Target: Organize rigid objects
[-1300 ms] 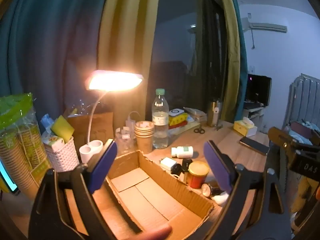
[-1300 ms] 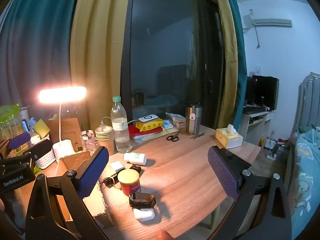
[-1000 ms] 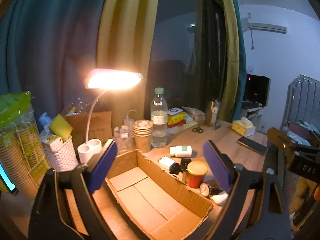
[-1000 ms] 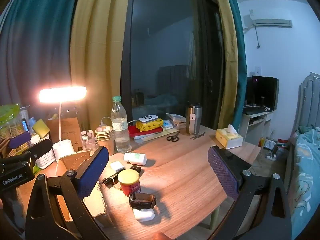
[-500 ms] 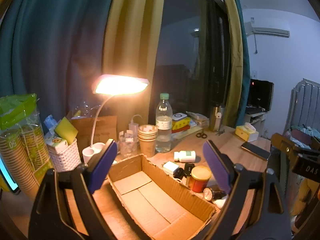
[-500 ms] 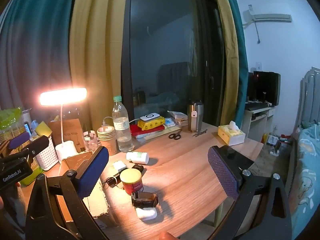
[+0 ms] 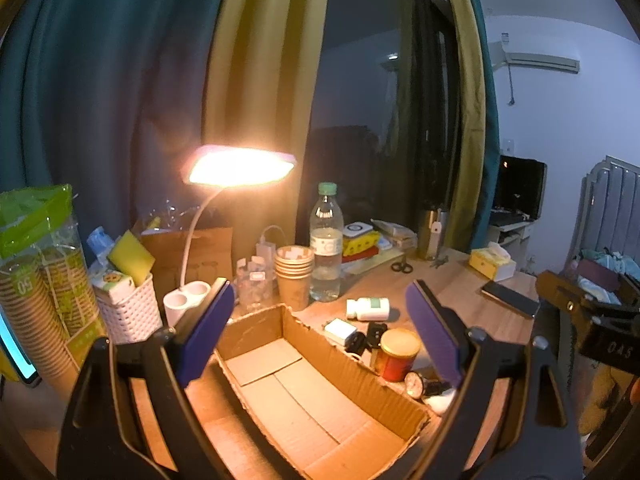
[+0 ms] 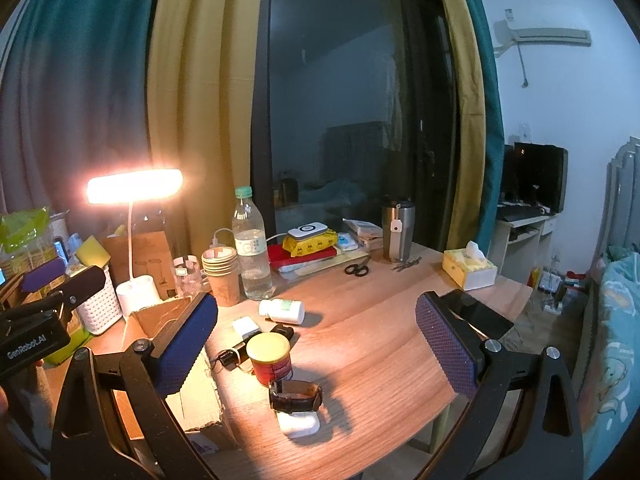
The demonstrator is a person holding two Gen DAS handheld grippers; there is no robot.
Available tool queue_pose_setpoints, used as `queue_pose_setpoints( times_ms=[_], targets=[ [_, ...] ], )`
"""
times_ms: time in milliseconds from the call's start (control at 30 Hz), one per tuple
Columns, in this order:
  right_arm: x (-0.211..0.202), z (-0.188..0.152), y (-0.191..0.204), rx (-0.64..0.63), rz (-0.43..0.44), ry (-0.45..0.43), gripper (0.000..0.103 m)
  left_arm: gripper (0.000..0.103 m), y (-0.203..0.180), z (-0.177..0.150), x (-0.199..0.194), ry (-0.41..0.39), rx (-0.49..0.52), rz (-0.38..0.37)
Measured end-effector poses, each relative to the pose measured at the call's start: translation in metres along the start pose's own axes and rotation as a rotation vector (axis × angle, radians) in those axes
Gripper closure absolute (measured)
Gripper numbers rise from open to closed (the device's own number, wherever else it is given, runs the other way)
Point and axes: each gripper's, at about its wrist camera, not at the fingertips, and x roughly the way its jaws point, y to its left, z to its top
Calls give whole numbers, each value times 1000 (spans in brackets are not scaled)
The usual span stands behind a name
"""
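An open, empty cardboard box (image 7: 304, 392) lies on the wooden desk (image 8: 380, 344) below my left gripper (image 7: 320, 328), which is open and holds nothing. To the box's right sit a red can with a gold lid (image 8: 269, 360), a wristwatch (image 8: 296, 397) on a white case (image 8: 301, 426), a white pill bottle (image 8: 282, 310), a white charger (image 8: 245, 326) and a black key fob (image 8: 280, 331). My right gripper (image 8: 316, 344) hangs open above these, touching none. The red can (image 7: 398, 354) and pill bottle (image 7: 368, 308) also show in the left wrist view.
A lit desk lamp (image 8: 134, 186), water bottle (image 8: 252, 256), stacked paper cups (image 8: 222, 276), white basket (image 7: 126, 312), scissors (image 8: 356, 270), steel tumbler (image 8: 396, 234), tissue box (image 8: 470, 270) and phone (image 7: 510, 298) crowd the desk's back and right. Curtains and a dark window stand behind.
Both grippers have shifted only slightly, the views drifting a little upward and back. A fingertip at the bottom of the left view is gone. Objects have not moved.
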Motion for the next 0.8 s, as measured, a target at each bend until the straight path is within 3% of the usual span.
queue_pose_setpoints(
  times_ms=[800],
  targets=[
    [-5, 4, 4, -13, -5, -11, 2, 15, -3, 1, -4, -4, 7, -19]
  ],
)
